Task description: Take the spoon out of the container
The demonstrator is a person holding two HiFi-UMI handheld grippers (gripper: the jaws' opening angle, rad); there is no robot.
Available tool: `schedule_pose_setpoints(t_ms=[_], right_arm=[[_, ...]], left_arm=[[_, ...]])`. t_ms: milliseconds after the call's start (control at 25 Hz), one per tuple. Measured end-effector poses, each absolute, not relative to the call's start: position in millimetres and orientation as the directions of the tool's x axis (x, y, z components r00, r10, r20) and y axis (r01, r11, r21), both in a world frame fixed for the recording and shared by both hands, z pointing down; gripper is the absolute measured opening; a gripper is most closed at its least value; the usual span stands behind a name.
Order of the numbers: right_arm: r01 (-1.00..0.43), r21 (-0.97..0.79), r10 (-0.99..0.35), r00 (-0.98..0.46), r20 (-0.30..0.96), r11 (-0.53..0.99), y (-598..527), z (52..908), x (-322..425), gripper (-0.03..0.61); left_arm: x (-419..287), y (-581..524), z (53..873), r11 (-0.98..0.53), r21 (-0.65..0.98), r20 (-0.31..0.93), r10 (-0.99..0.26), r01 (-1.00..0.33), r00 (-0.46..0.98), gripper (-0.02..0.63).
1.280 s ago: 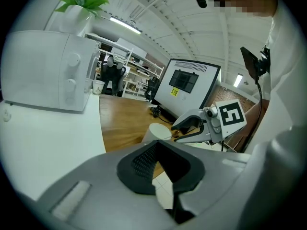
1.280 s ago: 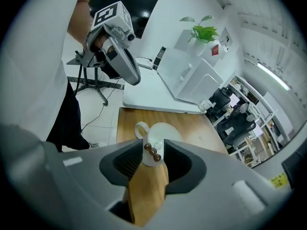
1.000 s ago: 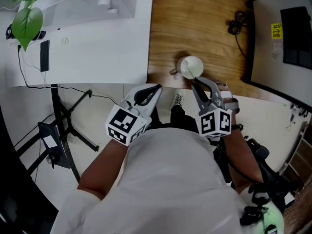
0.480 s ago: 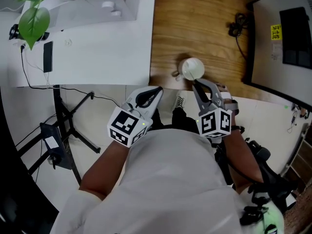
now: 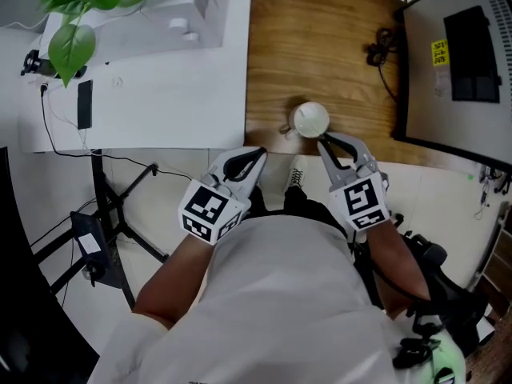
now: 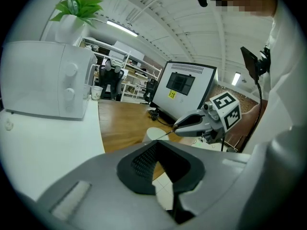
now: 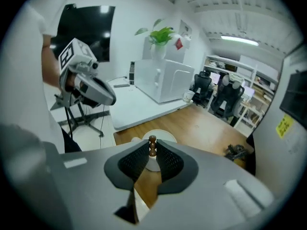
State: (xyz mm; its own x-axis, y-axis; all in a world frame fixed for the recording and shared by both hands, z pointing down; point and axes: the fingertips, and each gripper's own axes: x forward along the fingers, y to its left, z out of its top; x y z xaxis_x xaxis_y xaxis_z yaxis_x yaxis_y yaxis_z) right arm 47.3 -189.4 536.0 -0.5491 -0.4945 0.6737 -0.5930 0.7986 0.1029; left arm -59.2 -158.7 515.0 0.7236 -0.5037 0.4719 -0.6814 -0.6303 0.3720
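Bright, even light from ceiling strip lights (image 7: 240,40) (soft shadows only); both gripper views bend heavily toward dark corners.

I see a wooden table (image 5: 320,46) with a white container (image 5: 310,119) standing near its front edge. Beyond the container, to its right, lies a tangle of black cable (image 5: 378,48), and farther right a large screen (image 5: 456,62) stands on the same wood. Left of the container a white counter (image 5: 160,94) adjoins the table, carrying a white appliance (image 5: 152,10) and a slim black device (image 5: 84,104). On the near side of the container is a pale tiled floor (image 5: 168,186) with a black stand (image 5: 112,214).
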Motion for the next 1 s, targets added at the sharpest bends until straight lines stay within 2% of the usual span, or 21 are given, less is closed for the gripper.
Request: schedule_pose_setpoints(t_ms=[160,280,680,1000], right_arm=[[-0.734,-0.165,-0.519,-0.602,0.606,0.659,-194.8,524.2,66.7,0.051],[-0.764,-0.260,-0.541,-0.614,0.574,0.590,-194.7,518.1,79.5,0.051],[-0.763,-0.318,-0.586,-0.639,0.498,0.563,-170.7,478.8,80.7,0.051],[-0.800,-0.314,-0.661,-0.599,0.452,0.511,-149.7,449.7,72.9,0.051]], left_arm=[[-55.6,-158.9,505.9,-0.647,0.358,0.465,-0.501,-0.673,0.729,0.005],[-52.5,-159.3,499.1,-0.662,0.345,0.460,-0.499,-0.666,0.734,0.005],[-45.4,-153.7,475.3,-0.710,0.313,0.430,-0.487,-0.631,0.761,0.005],[-40.9,-135.8,460.6,-0.791,0.297,0.389,-0.411,-0.535,0.825,0.005]])
